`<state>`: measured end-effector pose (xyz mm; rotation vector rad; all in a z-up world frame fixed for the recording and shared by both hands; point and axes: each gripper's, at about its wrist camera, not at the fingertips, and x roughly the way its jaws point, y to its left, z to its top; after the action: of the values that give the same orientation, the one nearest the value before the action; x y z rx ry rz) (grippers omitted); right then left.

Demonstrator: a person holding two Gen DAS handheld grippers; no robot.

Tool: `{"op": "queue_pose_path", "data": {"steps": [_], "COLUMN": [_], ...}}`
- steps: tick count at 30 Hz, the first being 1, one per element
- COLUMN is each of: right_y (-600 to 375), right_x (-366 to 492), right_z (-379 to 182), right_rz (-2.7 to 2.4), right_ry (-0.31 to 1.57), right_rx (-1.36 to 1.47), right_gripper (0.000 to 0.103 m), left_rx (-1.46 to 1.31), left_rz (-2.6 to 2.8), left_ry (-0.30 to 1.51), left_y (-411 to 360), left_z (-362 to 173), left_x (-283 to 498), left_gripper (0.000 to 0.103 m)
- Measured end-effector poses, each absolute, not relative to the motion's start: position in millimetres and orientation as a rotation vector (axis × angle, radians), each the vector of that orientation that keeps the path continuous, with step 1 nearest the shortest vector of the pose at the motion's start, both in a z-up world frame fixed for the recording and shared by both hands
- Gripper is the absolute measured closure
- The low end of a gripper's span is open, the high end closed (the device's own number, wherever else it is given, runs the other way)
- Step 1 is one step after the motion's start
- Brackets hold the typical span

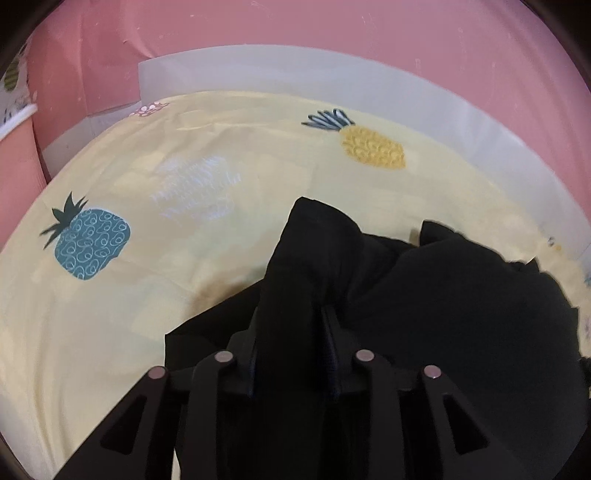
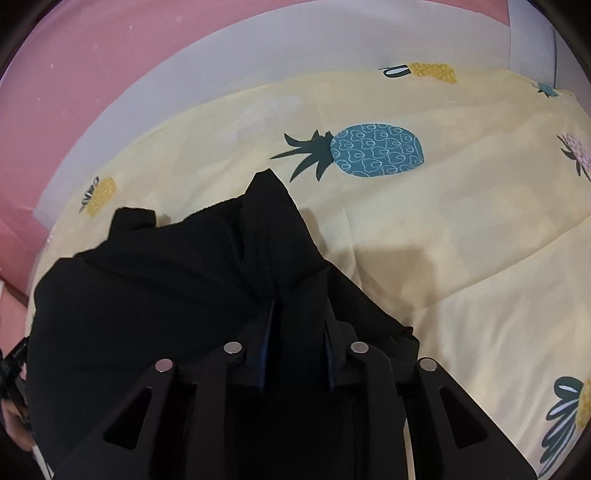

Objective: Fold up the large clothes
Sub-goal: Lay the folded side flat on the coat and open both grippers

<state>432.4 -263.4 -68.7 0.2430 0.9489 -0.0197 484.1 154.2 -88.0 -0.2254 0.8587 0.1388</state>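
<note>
On the bed, over a pale yellow cotton sheet printed with pineapples, lies a large black garment of soft, matte fabric, bunched rather than flat. Far behind it a white foam panel stands against a pink wall.

At the left side of the garment, the left gripper is narrowed onto a raised fold of black cloth: the fabric runs up between its two fingers and peaks beyond the tips, so the pads appear to pinch it. To its right the rest of the garment slumps in a loose heap on the sheet, reaching toward the far right edge of the bed.

Further right, the right gripper is likewise closed to a narrow gap on another ridge of the same cloth, which stands up in a point past its fingers. Right of it the sheet is bare, with a blue pineapple print just beyond.

Holding two separate points at once probably serves to lift and spread the garment so its outline can be found before any fold; the grips look like bunched handfuls, not clean corners, so one may need re-taking.
</note>
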Motion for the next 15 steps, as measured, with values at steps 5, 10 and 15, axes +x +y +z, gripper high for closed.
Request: {"op": "queue_pose_path", "data": {"steps": [5, 10, 15], "right_y": [-259, -244, -213], "right_x": [401, 331, 307], "right_z": [-28, 1, -35], "right_rz": [-0.028, 0.076, 0.113], "right_ry": [0.865, 0.764, 0.824], "right_rx": [0.191, 0.2, 0.113], "right_gripper": [0.076, 0.074, 0.074], "left_rx": [-0.278, -0.318, -0.208], "left_rz": [0.123, 0.075, -0.073], "left_ry": [0.817, 0.696, 0.714], "left_y": [171, 185, 144], "left_z": [-59, -25, -46], "left_x": [461, 393, 339], "left_gripper": [0.069, 0.066, 0.057]}}
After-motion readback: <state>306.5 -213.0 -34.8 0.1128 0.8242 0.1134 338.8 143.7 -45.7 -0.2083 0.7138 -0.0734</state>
